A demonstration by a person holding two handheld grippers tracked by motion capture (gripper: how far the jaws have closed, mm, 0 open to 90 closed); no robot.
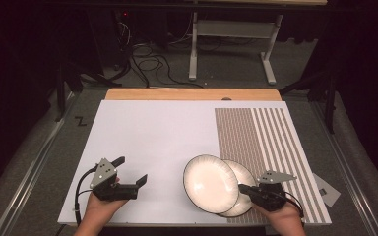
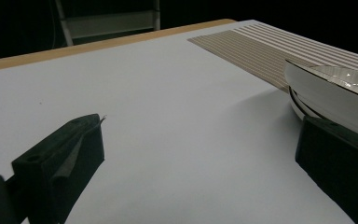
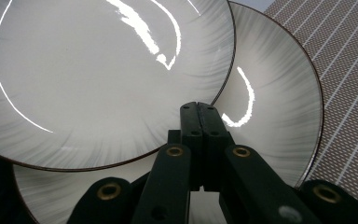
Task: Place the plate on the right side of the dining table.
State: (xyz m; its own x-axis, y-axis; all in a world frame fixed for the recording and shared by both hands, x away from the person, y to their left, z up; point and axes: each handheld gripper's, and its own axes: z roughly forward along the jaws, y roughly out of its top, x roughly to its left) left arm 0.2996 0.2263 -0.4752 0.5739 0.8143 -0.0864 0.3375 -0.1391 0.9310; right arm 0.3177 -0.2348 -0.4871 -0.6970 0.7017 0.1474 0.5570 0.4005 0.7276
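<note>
The right gripper [image 1: 243, 188] has its jaws pinched on the rim of the upper plate [image 1: 210, 183], tilting it over the lower plate [image 1: 243, 195] on the tabletop [image 1: 152, 132], apparently for separation. The left gripper [image 1: 130, 169] idles, jaws wide.

**Surroundings of the work area**

A white board [image 1: 147, 142] covers the bench [image 1: 192, 94], whose wooden edge shows along the far side. A brown striped mat [image 1: 261, 142] lies on the board's right part. Beyond, cables [image 1: 150, 66] trail across grey carpet beside a white table frame [image 1: 231, 34].
</note>
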